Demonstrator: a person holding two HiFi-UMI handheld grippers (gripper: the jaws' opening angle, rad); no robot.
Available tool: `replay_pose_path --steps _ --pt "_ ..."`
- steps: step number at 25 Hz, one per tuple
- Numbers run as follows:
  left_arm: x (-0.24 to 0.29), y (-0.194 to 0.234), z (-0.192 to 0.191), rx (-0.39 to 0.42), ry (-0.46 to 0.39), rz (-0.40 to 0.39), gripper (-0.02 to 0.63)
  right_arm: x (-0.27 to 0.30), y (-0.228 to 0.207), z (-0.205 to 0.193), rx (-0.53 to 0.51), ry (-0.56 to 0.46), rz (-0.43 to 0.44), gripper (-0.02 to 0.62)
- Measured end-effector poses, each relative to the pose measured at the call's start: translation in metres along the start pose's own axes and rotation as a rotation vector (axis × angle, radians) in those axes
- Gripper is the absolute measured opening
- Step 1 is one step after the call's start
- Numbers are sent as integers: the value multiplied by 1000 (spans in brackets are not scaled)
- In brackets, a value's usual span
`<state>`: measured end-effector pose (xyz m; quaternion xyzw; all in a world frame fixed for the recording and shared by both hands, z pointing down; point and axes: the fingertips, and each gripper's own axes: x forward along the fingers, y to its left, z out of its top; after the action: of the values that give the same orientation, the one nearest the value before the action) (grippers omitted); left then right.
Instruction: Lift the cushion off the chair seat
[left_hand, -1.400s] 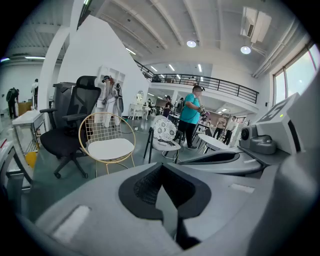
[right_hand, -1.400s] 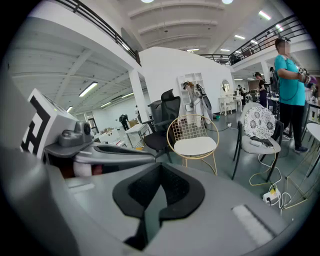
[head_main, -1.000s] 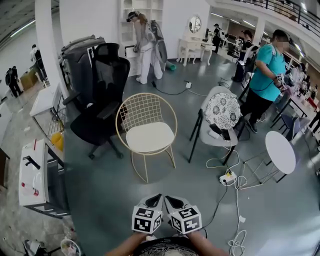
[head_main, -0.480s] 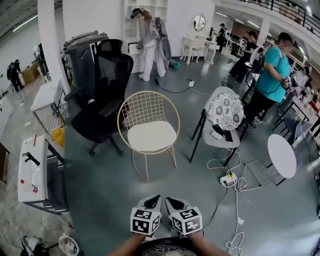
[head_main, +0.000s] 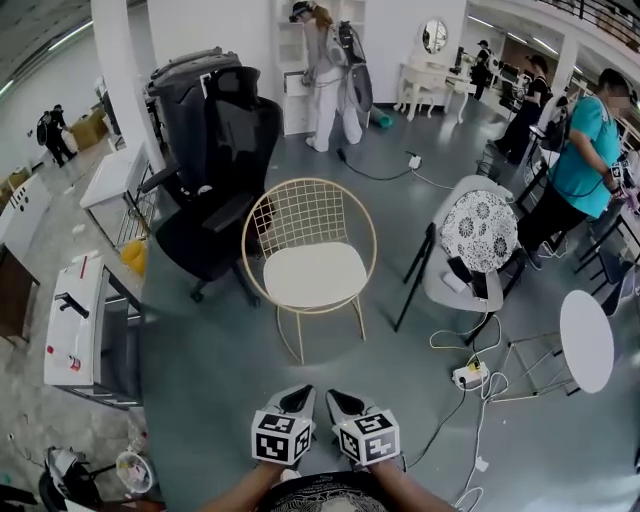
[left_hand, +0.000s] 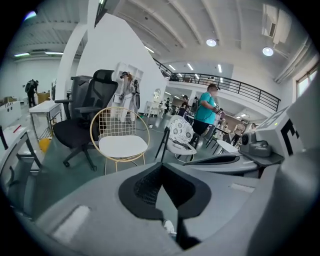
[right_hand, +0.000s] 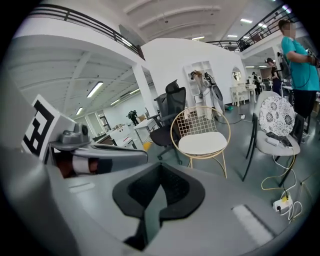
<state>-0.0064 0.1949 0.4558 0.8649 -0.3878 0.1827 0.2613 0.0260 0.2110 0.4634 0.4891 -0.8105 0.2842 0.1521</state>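
A wide hall with a grey floor (head_main: 215, 385) stretches ahead. Both claws are empty, jaws pressed together: the left claw (head_main: 301, 392) and right claw (head_main: 334, 395) sit side by side, close to the person. Well ahead of them stands the gold wire chair (head_main: 310, 212), with the white cushion (head_main: 313, 275) flat on its seat, untouched. Jaws left closed would probably only shove the cushion, and a one-sided pinch might let it droop and slip or drag the light chair. Whether ties fasten the cushion cannot be made out.
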Motion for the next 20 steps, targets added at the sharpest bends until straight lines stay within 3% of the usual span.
replay_pose_path --steps 12,20 --pt "64 -16 30 -59 41 138 -9 14 -76 35 52 18 158 -2" --pt "80 -24 43 -68 44 228 -9 20 -107 41 23 42 229 -2"
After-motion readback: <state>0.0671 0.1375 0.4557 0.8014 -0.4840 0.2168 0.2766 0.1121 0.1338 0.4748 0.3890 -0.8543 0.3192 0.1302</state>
